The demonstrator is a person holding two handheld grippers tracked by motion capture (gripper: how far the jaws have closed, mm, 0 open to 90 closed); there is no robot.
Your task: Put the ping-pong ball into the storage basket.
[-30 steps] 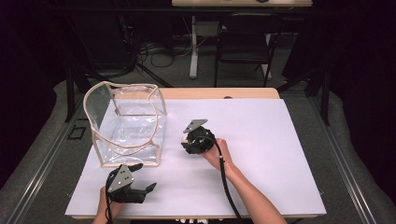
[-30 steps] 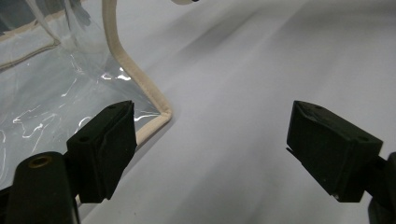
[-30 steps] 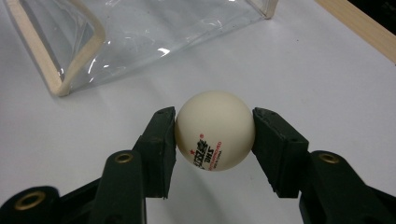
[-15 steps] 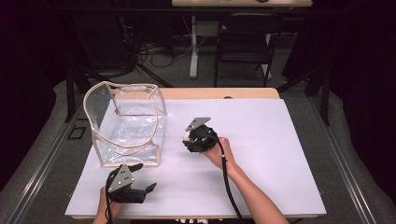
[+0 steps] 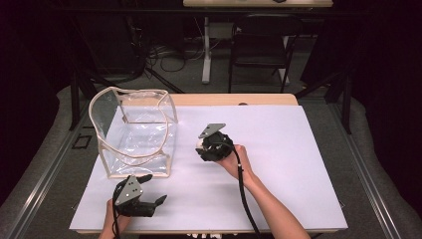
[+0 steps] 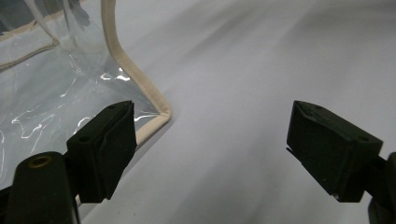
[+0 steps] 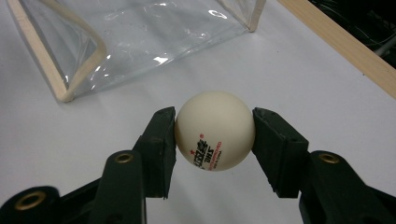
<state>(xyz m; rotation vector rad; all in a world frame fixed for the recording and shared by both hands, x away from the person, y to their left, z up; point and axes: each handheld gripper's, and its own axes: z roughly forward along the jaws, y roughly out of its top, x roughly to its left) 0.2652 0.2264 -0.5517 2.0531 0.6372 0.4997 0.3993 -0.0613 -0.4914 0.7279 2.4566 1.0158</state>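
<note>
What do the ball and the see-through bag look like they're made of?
Ball: likely matte celluloid or plastic, cream-white with soft sheen and printed red star and lettering, like a table-tennis ball. Bag: clear, glossy soft plastic, probably vinyl, with wrinkles and glare; its beige edging looks like fabric.

A flat white sheet (image 5: 298, 164) covers nearly the whole worktop, whose pale wooden edge (image 5: 234, 99) shows as a strip along the far side. Behind the worktop a black folding chair (image 5: 261, 47) stands on the grey carpeted floor (image 5: 378, 164), beside a white upright post (image 5: 206, 50). Dark cables (image 5: 164, 52) lie tangled on the floor to the left of that post. The room beyond is dark.
</note>
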